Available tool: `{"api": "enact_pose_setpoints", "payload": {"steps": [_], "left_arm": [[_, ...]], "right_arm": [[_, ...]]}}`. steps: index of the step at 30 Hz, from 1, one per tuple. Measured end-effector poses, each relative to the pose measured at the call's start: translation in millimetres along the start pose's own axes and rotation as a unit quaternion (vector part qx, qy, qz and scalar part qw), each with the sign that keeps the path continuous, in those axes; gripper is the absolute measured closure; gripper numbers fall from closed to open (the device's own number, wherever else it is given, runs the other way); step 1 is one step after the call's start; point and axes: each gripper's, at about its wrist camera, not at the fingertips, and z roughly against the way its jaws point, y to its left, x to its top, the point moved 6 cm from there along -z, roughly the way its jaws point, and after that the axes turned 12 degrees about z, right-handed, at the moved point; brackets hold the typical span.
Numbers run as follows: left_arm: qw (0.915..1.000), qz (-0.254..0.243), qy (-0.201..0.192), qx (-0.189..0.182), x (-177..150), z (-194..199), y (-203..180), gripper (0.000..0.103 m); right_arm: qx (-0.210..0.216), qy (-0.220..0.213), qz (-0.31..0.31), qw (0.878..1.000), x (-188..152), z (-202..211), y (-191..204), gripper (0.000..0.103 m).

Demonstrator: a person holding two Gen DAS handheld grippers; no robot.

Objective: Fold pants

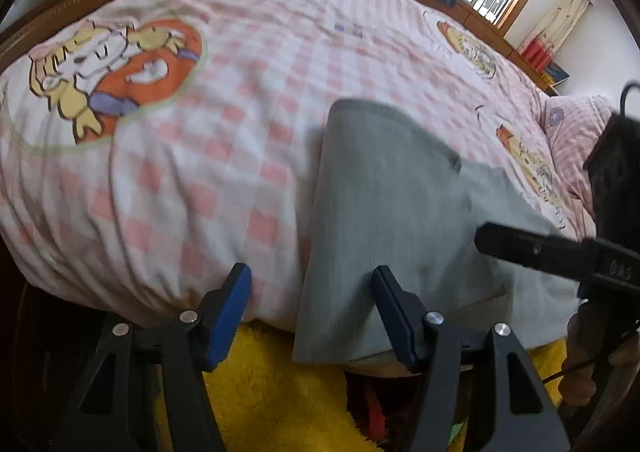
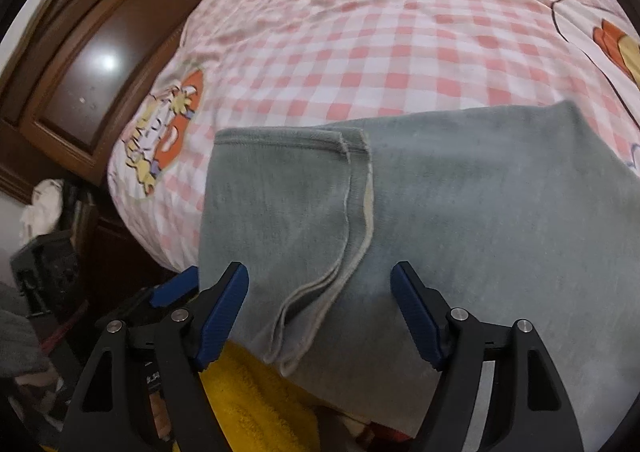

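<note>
Blue-padded fingers of the left gripper [image 1: 312,312] stand released at 6 o'clock in its own view, one pad over the bedspread, the other over the pants, nothing pinched between them. Beyond them the bed [image 1: 208,180], the biggest thing here, fills the view under a pink-and-white checked cover printed with cartoon figures. Grey pants [image 1: 384,188] lie folded on its near edge, reaching from 6 o'clock toward the centre, soft and fleecy, the lower end hanging over the edge above a yellow rug [image 1: 264,384].

Seen from the right wrist, the pants [image 2: 460,212] have a folded-over leg on the left, its stitched hem [image 2: 280,138] toward 12 o'clock and its layered edges running down to 6 o'clock; the long axis runs from 6 to 12. Right gripper [image 2: 320,316]: jaws apart, astride those edges, clasping nothing. A dark wooden cabinet [image 2: 80,64] stands at 9 o'clock.
</note>
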Motion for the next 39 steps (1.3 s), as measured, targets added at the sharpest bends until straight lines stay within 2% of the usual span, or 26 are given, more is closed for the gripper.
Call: {"api": "enact_pose_setpoints", "payload": {"steps": [5, 8, 9, 11, 12, 16, 23, 25, 28, 30, 39], "left_arm": [[0.9998, 0.014, 0.010, -0.006, -3, -8, 6, 0.032], [0.9997, 0.019, 0.012, -0.009, -3, -10, 8, 0.031], [0.9997, 0.019, 0.011, -0.009, -3, -10, 8, 0.030], [0.9997, 0.020, 0.010, -0.009, -3, -10, 9, 0.030], [0.9997, 0.020, 0.009, -0.010, -3, -10, 10, 0.030], [0.9997, 0.020, 0.008, -0.009, -4, -11, 10, 0.029], [0.9996, 0.024, 0.009, -0.009, -4, -11, 10, 0.028], [0.9996, 0.024, 0.009, -0.008, -4, -12, 11, 0.028], [0.9997, 0.023, 0.009, -0.007, -4, -12, 10, 0.027], [0.9996, 0.024, 0.008, -0.007, -4, -12, 10, 0.027], [0.9995, 0.026, -0.015, 0.002, -4, 6, 13, 0.027]], "right_arm": [[-0.028, -0.001, 0.019, 0.999, 0, -8, 3, 0.029], [-0.058, -0.005, 0.025, 0.998, -1, -6, 1, 0.050], [-0.046, -0.012, 0.022, 0.999, 0, -2, 2, 0.063], [-0.011, -0.019, 0.016, 1.000, 0, 1, 7, 0.073], [0.000, -0.022, 0.015, 1.000, 0, 1, 10, 0.073], [-0.013, -0.013, 0.024, 1.000, 0, -8, 14, 0.073], [0.016, -0.018, -0.003, 1.000, -1, -13, 6, 0.073], [0.011, -0.019, -0.002, 1.000, -1, -13, 5, 0.077], [-0.001, -0.024, 0.001, 1.000, -2, -10, 5, 0.089], [0.004, -0.031, -0.005, 0.999, -3, -3, 5, 0.096], [0.017, -0.104, 0.021, 0.994, 6, 59, 26, 0.098]]}}
